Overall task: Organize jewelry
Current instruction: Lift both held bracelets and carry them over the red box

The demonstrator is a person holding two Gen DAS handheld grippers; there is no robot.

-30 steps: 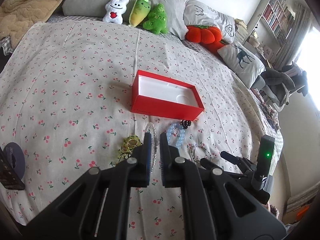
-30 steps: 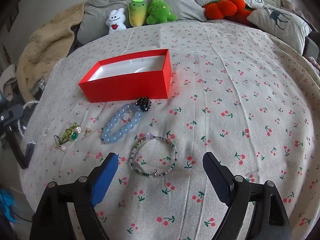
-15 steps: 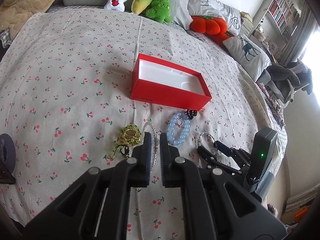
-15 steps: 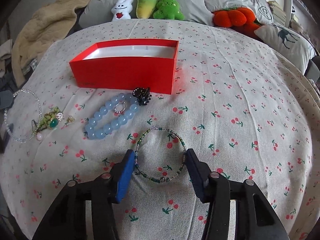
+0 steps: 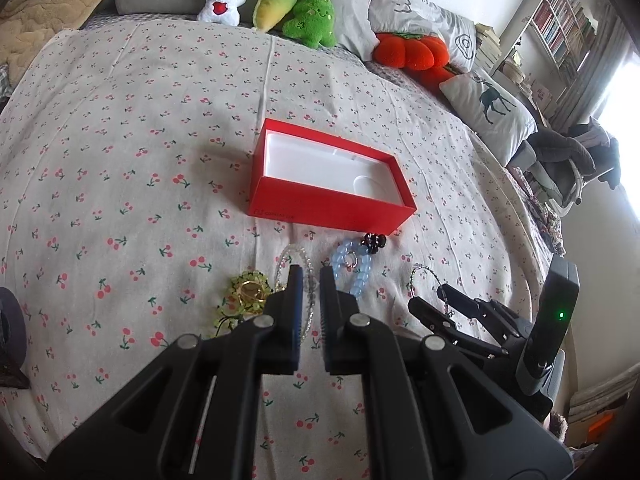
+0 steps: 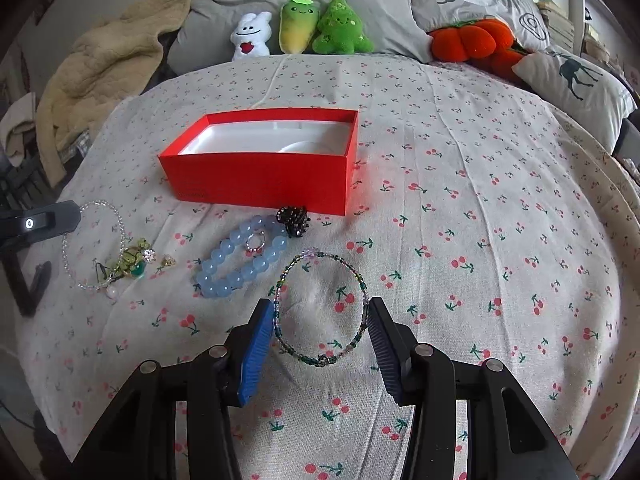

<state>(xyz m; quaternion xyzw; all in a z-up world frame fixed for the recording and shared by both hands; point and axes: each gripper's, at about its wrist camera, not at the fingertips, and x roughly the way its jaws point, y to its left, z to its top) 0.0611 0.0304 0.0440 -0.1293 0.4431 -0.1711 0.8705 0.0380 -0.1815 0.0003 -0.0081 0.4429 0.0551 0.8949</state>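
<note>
Right gripper [image 6: 320, 344] is seen low over the bed [image 6: 480, 184], its blue pads set against the two sides of the thin beaded bracelet [image 6: 320, 308], which is clasped between them while its far part lies on the cherry-print sheet. Left gripper [image 5: 308, 312] is held with its pads nearly together, and the clear beaded bracelet [image 5: 298, 276] is pinched between them; from the right wrist view that clear loop [image 6: 94, 246] is seen hanging from the left gripper's tip at the frame's left edge. Just beside it a green and gold ornament [image 6: 134, 262] lies on the sheet. A pale blue bead bracelet [image 6: 244, 260] lies between the ornament and the thin bracelet, with a small ring [image 6: 256, 242] resting inside its loop. A dark hair claw [image 6: 294, 220] sits at the blue bracelet's far end, just in front of the red box [image 6: 260, 176]. The box is open, white inside, and nothing is seen in it. Plush toys [image 6: 304, 28] are lined up against the pillows at the head of the bed.
</note>
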